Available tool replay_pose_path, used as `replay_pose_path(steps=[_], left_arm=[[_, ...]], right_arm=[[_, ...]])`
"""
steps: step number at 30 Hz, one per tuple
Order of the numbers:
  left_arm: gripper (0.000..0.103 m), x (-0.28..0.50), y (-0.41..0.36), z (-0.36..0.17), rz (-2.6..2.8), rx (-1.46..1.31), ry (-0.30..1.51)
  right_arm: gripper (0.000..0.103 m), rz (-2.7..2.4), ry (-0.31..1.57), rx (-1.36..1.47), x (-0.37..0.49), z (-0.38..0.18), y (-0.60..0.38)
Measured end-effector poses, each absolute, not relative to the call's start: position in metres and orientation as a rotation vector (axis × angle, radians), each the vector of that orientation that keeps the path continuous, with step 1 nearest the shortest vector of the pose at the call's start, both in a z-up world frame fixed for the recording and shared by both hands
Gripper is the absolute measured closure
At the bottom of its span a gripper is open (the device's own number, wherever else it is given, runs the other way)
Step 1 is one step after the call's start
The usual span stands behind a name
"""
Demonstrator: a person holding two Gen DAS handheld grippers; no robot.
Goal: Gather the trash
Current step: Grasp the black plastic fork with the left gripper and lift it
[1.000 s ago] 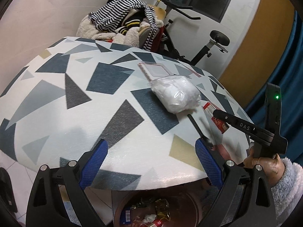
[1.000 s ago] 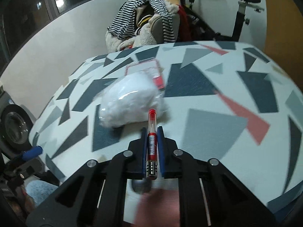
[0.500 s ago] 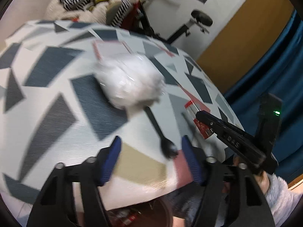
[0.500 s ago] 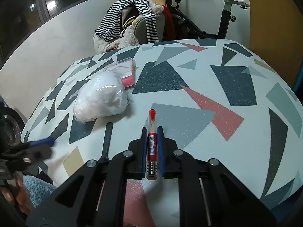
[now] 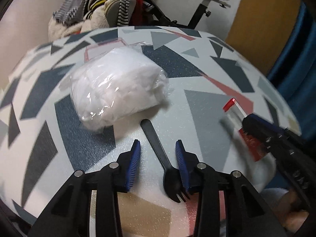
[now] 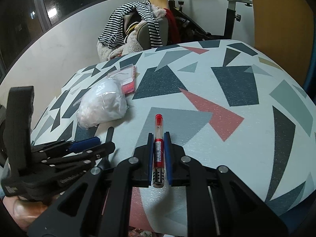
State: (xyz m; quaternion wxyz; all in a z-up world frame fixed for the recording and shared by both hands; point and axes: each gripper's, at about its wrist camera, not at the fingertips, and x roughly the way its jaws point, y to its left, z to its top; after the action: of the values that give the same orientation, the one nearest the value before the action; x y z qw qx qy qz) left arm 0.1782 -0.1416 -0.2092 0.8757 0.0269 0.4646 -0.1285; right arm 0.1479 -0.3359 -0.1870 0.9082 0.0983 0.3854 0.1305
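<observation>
The left gripper (image 5: pixel 158 148) sits low over the near edge of the patterned table (image 5: pixel 227 75), its blue pads on either side of a black plastic fork (image 5: pixel 158 150) that lies flat on the cloth. The jaws have just been closing and now stand narrow; the right pad touches the fork near its head, the left pad is still apart from it. Just beyond the fork handle rests a clear bag of white fluff (image 5: pixel 116 90), with a red-edged packet (image 6: pixel 129 79) behind it. To the right, the right gripper (image 6: pixel 159 138) is clamped on a red pen (image 6: pixel 158 136), above the table
</observation>
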Motion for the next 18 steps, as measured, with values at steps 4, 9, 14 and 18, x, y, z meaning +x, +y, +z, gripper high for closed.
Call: replay_pose_path(steps=[4,9,14,18], left_arm=[[0.092,0.179,-0.136,-0.210,-0.242,0.081,0.948],[0.093,0.174,-0.108,-0.200,-0.299,-0.022,0.944],[0.094,0.150,-0.095,-0.180,-0.345,-0.004,0.903],[0.093,0.125,-0.082,-0.165,-0.377,0.007,0.872]], right_arm=[[0.089,0.275,0.793,0.215,0.145,-0.186,-0.339],[0.089,0.291,0.790,0.202,0.140,-0.182,-0.336],[0.089,0.311,0.788,0.193,0.132,-0.178,-0.328],[0.089,0.341,0.787,0.173,0.119,-0.173,-0.316]])
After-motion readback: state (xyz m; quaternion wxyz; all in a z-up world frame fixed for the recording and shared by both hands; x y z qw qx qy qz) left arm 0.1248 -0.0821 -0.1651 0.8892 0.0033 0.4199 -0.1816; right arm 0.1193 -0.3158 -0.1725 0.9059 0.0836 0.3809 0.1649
